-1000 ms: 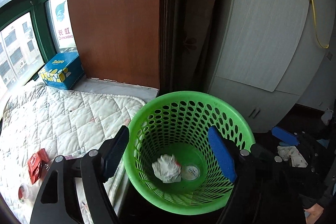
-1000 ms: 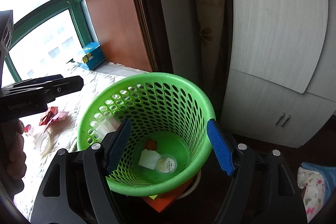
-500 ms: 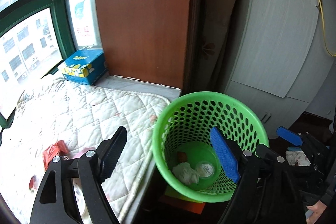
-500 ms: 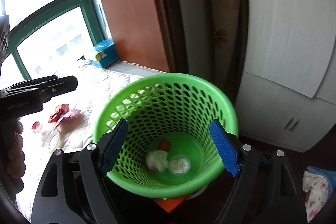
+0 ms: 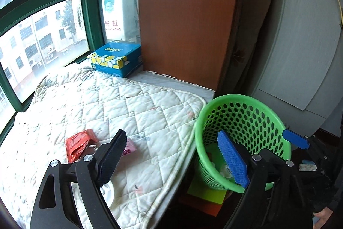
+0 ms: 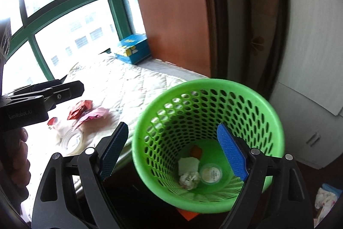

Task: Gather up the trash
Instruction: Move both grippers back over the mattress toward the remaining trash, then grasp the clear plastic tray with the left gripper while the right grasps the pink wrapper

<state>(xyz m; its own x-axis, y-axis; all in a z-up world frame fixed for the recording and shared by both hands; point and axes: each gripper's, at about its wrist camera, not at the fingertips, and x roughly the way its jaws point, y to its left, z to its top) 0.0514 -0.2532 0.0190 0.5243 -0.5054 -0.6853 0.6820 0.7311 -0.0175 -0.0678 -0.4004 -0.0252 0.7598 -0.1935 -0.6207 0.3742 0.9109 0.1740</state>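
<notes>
A green perforated basket point(image 5: 253, 104) point(image 6: 214, 87) stands on the floor beside a quilted mat point(image 5: 107, 104). Inside it lie a crumpled white wad point(image 6: 189, 178), a white scrap, an orange scrap and a round lid point(image 6: 211, 173). On the mat lie a red wrapper point(image 5: 78, 143) point(image 6: 79, 108), a pink wrapper point(image 5: 129, 147) point(image 6: 94, 114), a tape roll point(image 6: 71, 140) and a small red-topped item point(image 6: 53, 121). My left gripper point(image 5: 171, 156) is open and empty over the mat's right edge. My right gripper point(image 6: 173, 151) is open and empty above the basket's left rim.
A blue tissue box point(image 5: 116, 58) sits at the mat's far corner by the green-framed window. A brown wooden panel point(image 5: 188, 14) and white cabinet point(image 5: 300, 35) stand behind the basket. Orange and yellow-green sheets point(image 5: 205, 194) lie under the basket.
My left gripper has swung left from over the basket to over the mat, bringing the wrappers closer. The right gripper has shifted slightly left. A crumpled white wad now lies in the basket.
</notes>
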